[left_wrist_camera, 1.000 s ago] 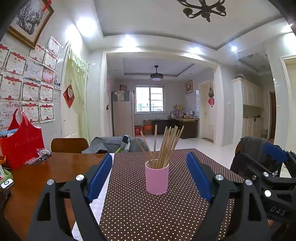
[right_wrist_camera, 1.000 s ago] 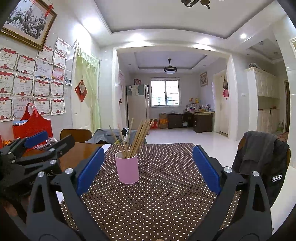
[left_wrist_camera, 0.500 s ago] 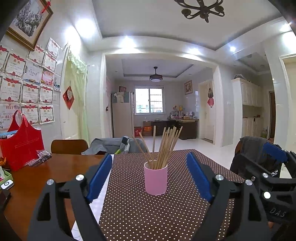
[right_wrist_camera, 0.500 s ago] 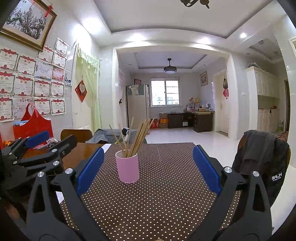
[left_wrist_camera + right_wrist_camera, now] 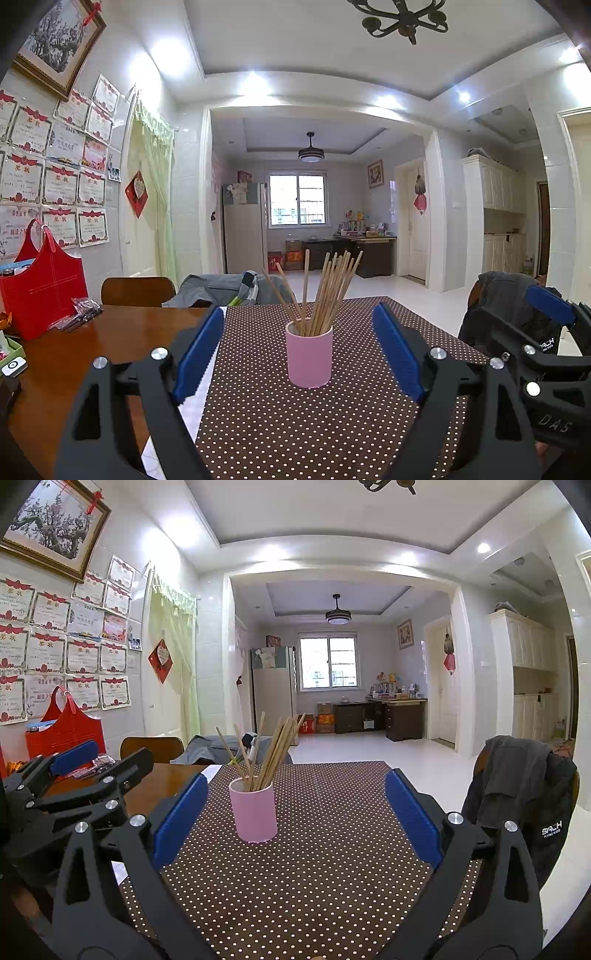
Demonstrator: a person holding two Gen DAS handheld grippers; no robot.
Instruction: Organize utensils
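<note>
Looking along my left hand-held gripper (image 5: 297,349), I see its blue pads (image 5: 197,349) spread wide with nothing between them but air; the cup (image 5: 309,357) stands beyond the fingertips, centred in the gap and not touched. My right hand-held gripper (image 5: 295,818) is spread just as wide and holds nothing either; from its view the cup (image 5: 253,810) sits left of centre, nearer the left pad (image 5: 180,818) than the right one, and clear of both.

The cup is pink, upright, and rests on the dotted brown cloth (image 5: 295,417) that covers the tabletop (image 5: 74,354). A bundle of wooden chopsticks (image 5: 325,295) stands in it, fanning outward above the rim, most leaning right and a few leaning left.

Left of the cup, well apart, a red bag (image 5: 42,291) stands on the bare wood against the wall, with a small plastic packet (image 5: 79,314) just beside it. Right of the cup, past the cloth's edge, a dark jacket (image 5: 517,786) hangs over a chair. In each view the other hand-held gripper shows at the frame's edge, level with the cup.
</note>
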